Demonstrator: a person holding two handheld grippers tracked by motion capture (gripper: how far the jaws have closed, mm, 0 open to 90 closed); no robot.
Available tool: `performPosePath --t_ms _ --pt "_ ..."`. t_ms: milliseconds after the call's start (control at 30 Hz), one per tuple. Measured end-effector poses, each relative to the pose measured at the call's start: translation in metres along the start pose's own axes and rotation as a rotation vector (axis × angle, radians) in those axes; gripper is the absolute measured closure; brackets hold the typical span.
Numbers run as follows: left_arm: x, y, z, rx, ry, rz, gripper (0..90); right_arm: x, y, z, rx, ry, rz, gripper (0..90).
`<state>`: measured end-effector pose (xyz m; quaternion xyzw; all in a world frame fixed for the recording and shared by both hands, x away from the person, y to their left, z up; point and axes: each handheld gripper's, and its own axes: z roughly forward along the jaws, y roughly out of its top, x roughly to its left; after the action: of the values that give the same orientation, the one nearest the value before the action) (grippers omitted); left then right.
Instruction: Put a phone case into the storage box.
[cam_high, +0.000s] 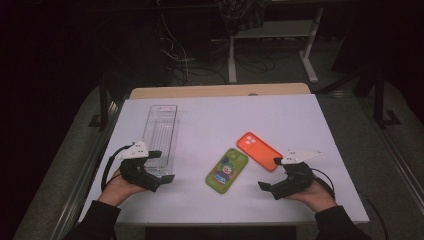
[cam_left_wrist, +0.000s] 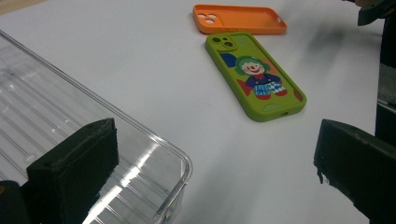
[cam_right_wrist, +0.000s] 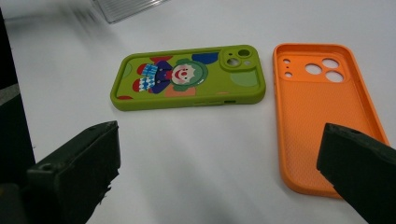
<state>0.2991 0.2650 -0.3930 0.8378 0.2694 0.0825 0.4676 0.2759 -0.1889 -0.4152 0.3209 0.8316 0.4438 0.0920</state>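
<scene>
Item: orange phone case (cam_high: 258, 150), empty, at one o'clock from your right gripper (cam_high: 269, 174), jaws wide and holding nothing; likely light, flexible, slippery — pinch one long side wall.

**Materials and finish on your table**

Your green phone case (cam_right_wrist: 187, 79) looks like matt soft plastic with a printed clown. The orange case (cam_right_wrist: 322, 112) shows a fine dotted inside. The clear tray (cam_left_wrist: 70, 154) is glossy ribbed plastic. The table (cam_high: 280, 115) is smooth white.
</scene>
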Motion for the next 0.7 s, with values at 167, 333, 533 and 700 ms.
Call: performPosePath --t_ms 167,333,533,700 --pt "0.000 0.000 0.000 -0.003 -0.001 -0.006 0.0 -0.001 0.002 0.000 -0.003 -0.003 0.003 0.0" --pt "0.002 0.002 0.000 -0.007 -0.002 0.001 0.0 -0.002 0.006 -0.002 -0.009 -0.002 0.002 0.0" --pt "0.002 0.001 -0.001 -0.009 0.002 -0.010 0.0 -0.006 0.013 -0.003 -0.023 -0.007 0.009 0.0" --pt "0.002 0.001 -0.002 -0.013 -0.003 -0.014 0.0 -0.010 0.019 -0.005 -0.029 -0.031 0.016 0.0"
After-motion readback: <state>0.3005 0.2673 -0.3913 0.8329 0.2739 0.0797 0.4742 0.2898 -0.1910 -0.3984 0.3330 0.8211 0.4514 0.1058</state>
